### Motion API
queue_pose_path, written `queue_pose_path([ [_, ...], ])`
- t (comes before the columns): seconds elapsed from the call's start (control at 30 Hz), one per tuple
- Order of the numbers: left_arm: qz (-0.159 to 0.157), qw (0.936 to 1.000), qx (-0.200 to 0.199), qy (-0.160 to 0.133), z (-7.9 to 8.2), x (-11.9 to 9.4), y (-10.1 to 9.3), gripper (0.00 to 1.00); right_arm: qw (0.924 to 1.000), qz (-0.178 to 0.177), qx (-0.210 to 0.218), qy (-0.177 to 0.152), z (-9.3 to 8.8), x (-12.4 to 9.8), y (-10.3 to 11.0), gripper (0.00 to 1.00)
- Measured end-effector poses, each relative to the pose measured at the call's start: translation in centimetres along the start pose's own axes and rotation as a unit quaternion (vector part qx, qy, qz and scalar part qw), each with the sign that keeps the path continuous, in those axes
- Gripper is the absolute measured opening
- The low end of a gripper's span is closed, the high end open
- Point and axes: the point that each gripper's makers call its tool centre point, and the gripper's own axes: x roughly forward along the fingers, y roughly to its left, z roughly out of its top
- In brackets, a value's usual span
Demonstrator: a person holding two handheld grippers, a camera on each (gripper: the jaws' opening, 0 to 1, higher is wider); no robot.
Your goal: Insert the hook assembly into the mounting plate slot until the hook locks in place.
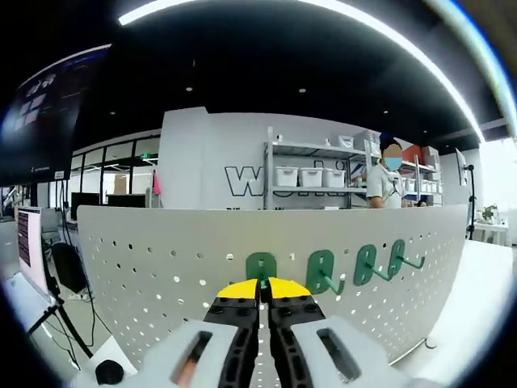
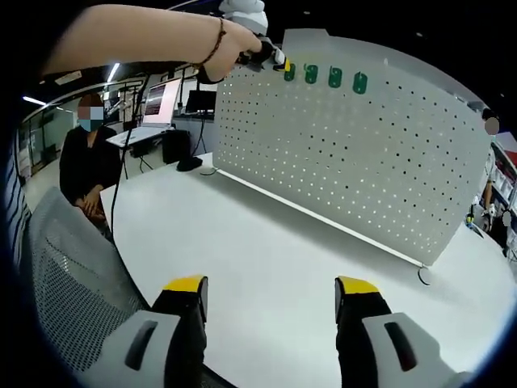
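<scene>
The green hook (image 1: 260,267) sits against the white pegboard (image 1: 161,259), near its top edge, directly ahead of the left gripper (image 1: 261,293); that gripper's yellow-tipped jaws are pressed almost together with the hook's base between their tips, so I judge it clamped on the hook. Three more green hooks (image 1: 363,265) are seated in a row on the pegboard to one side of the held one; these look finished, while the held hook seems to be at the seating step, and the pictures do not show whether it has locked. In the right gripper view the same row of hooks (image 2: 323,76) stands along the pegboard's (image 2: 339,153) upper edge, with the left gripper (image 2: 271,56) at the row's end under a person's outstretched arm (image 2: 145,36). The right gripper (image 2: 271,293) hangs well apart from the pegboard, above the white table (image 2: 242,242); its jaws stand wide with nothing between them.
</scene>
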Motion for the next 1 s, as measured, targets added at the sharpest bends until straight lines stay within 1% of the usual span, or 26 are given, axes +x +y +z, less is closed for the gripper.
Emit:
queue_pose_path([
  [0.13,-0.008,0.9999,0.01,0.006,0.0,-0.1,-0.1,0.02,1.0,-0.001,-0.001,0.0,0.0,0.0,-0.1,0.61],
  [0.23,-0.015,0.9998,0.003,0.014,0.1,-0.1,-0.1,0.03,1.0,-0.004,-0.001,-0.002,0.0,-0.1,-0.2,0.61],
  [0.3,-0.024,0.9994,-0.001,0.026,0.0,-0.2,-0.1,0.04,1.0,-0.005,0.0,-0.004,0.1,-0.1,-0.3,0.61],
  [0.4,-0.033,0.999,0.007,0.029,0.2,-0.6,-0.2,0.04,1.0,-0.008,0.0,-0.005,0.2,-0.2,-0.4,0.61],
  [0.43,-0.038,0.9988,0.015,0.028,0.3,-0.9,-0.2,0.05,0.9999,-0.008,0.001,-0.006,0.2,-0.2,-0.4,0.62],
  [0.6,-0.052,0.9981,0.026,0.02,1.1,-2.2,0.0,0.2,0.9999,-0.012,0.001,-0.008,0.3,-0.2,-0.5,0.62],
  [0.7,-0.06,0.9979,0.02,0.017,1.5,-3.2,0.6,0.28,0.9999,-0.014,0.002,-0.009,0.3,-0.3,-0.6,0.62],
  [0.77,-0.065,0.9976,0.02,0.016,1.6,-3.9,0.9,0.37,0.9998,-0.016,0.003,-0.011,0.4,-0.3,-0.7,0.62],
  [0.87,-0.073,0.997,0.019,0.014,1.6,-5.0,1.3,0.45,0.9998,-0.017,0.003,-0.011,0.4,-0.3,-0.7,0.62],
  [1.0,-0.086,0.9958,0.022,0.022,1.1,-6.8,1.6,0.54,0.9998,-0.017,0.003,-0.012,0.4,-0.4,-0.7,0.62],
])
